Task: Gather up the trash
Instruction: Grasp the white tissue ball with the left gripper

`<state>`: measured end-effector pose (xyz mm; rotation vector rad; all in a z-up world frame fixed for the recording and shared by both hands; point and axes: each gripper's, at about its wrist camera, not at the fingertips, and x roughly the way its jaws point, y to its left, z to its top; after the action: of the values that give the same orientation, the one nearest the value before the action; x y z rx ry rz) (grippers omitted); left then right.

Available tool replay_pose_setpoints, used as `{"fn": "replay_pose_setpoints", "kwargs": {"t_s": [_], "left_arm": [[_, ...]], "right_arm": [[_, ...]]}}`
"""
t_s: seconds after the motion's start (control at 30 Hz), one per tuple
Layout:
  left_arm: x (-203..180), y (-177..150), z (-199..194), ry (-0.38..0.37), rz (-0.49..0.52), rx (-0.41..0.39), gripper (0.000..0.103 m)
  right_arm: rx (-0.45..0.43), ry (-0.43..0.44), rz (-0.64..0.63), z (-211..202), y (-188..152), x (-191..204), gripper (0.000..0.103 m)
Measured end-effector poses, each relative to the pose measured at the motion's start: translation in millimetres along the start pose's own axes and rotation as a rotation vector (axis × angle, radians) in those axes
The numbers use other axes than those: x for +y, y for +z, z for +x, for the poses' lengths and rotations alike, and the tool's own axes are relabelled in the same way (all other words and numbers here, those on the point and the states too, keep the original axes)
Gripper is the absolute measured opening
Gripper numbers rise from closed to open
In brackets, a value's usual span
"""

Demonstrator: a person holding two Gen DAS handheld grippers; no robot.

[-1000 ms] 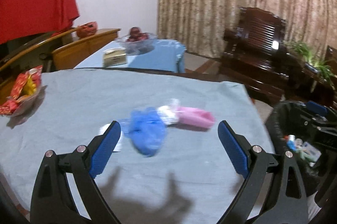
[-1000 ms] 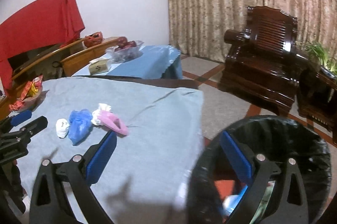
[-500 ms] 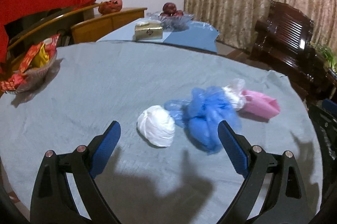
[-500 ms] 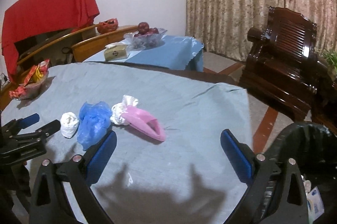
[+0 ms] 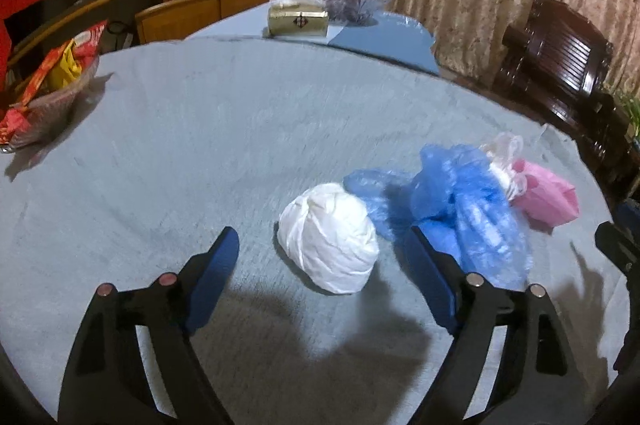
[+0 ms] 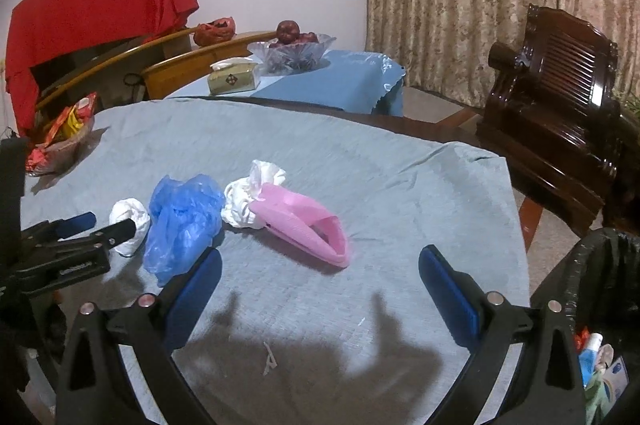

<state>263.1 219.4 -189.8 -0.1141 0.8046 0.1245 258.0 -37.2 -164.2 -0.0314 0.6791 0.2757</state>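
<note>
A white crumpled paper ball [image 5: 329, 237] lies on the grey-clothed table [image 5: 200, 145], just ahead of my open, empty left gripper [image 5: 322, 257]. Right of it lie a crumpled blue plastic bag [image 5: 468, 209] and a pink plastic piece [image 5: 546, 199] with white tissue [image 5: 506, 161]. In the right wrist view the ball [image 6: 130, 215], blue bag [image 6: 182, 221], tissue [image 6: 248, 201] and pink piece [image 6: 308, 227] lie ahead of my open, empty right gripper [image 6: 320, 269]. The left gripper [image 6: 80, 229] shows at the left, beside the ball.
A black-lined trash bin [image 6: 600, 305] with trash inside stands off the table's right edge. A bowl of snack packets [image 5: 44, 93] sits at the far left. A tissue box [image 6: 232, 77] and fruit bowl [image 6: 290, 51] sit on a blue-clothed table behind. A dark wooden armchair [image 6: 560, 93] stands right.
Both grippers have swung left, away from the bin and over the table. The left gripper has closed in on the white ball, which now lies between its fingers' line.
</note>
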Motion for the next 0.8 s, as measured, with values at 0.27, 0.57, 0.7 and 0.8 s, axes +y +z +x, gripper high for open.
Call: {"fn": "replay_pose_setpoints", "kwargs": {"t_s": [0.27, 0.57, 0.7, 0.8], "left_arm": [[5.6, -1.4, 10.5, -0.045, -0.025, 0.043, 0.047], [15.1, -1.8, -19.1, -0.053, -0.041, -0.022, 0.042], [28.0, -4.7, -30.5, -0.027, -0.044, -0.039, 0.041], [39.6, -7.1, -34.0, -0.008, -0.052, -0.038, 0.041]], "right_arm": [[0.013, 0.012, -0.012, 7.2, -1.8, 8.4, 0.097], [0.010, 0.057, -0.024, 8.1, -0.1, 33.1, 0.097], [0.009, 0.087, -0.033, 15.6, 4.0, 55.6, 0.097], [0.015, 0.102, -0.037, 24.6, 6.1, 70.4, 0.097]]}}
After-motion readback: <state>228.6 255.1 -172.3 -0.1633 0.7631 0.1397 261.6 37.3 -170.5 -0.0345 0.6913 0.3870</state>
